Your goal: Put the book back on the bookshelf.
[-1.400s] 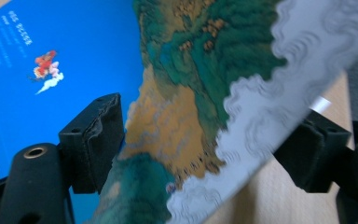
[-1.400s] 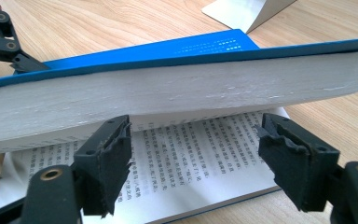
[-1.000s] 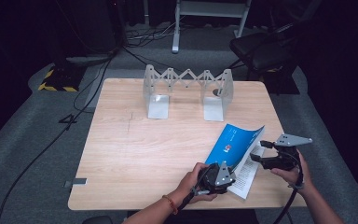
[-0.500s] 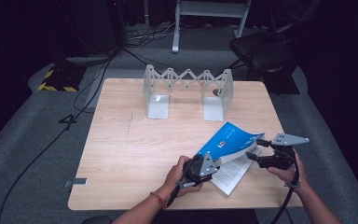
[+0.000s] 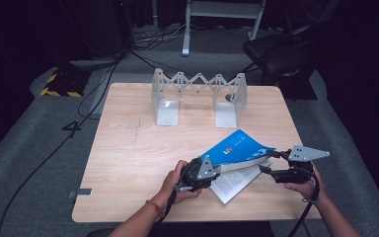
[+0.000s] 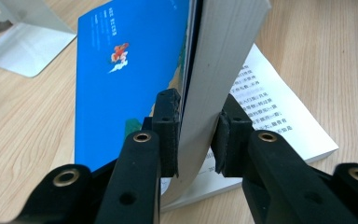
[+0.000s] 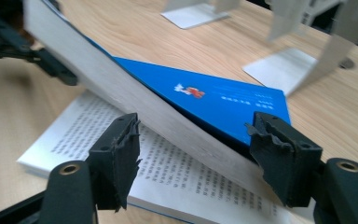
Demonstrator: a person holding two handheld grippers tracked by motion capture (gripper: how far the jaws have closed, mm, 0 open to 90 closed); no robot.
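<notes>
My left gripper (image 6: 193,135) now pinches the book (image 5: 237,148), lifted higher; right gripper (image 7: 193,154), spread, has been closing around it; print unreadable.

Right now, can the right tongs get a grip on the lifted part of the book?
Probably yes. The right tongs stand open with the lifted pages of the book already between the jaws, nothing blocking them. The left tongs are clamped on the other end.

Silver metal accordion-style expanding bookend rack (image 5: 200,96) is standing at the far edge of the light wooden tabletop (image 5: 128,153); black chair (image 5: 276,52) and cables (image 5: 94,98) are sitting beyond on grey carpet.
</notes>
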